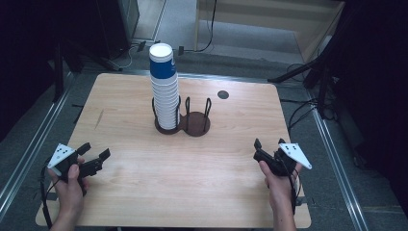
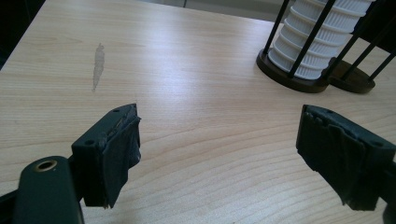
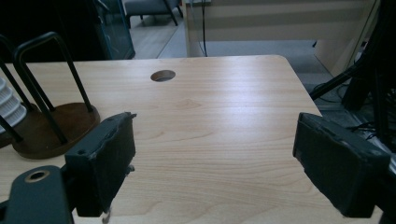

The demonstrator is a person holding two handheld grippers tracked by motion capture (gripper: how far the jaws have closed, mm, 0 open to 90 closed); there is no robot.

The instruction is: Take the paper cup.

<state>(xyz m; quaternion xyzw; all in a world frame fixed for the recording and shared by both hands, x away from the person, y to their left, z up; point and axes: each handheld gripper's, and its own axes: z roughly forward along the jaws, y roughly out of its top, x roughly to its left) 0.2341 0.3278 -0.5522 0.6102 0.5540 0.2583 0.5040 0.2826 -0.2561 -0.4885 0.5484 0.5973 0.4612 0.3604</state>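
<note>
A tall stack of white paper cups (image 1: 164, 89), the top one banded blue, stands in the left ring of a dark wire cup holder (image 1: 182, 122); the right ring (image 1: 197, 121) holds nothing. The stack's ribbed lower part (image 2: 317, 37) appears at the top right of the left gripper view, and the bare ring (image 3: 51, 122) at the left of the right gripper view. My left gripper (image 1: 95, 154) rests low over the table's near left, open, nothing between its jaws (image 2: 219, 154). My right gripper (image 1: 269, 144) hovers at the near right, also open with nothing in it (image 3: 215, 163).
The wooden table (image 1: 226, 183) has a round cable hole (image 1: 223, 95) behind the holder and a pale scuff (image 2: 97, 65) on its left side. Dark stands, cables and metal floor rails surround the table. Bare wood lies between the grippers and the holder.
</note>
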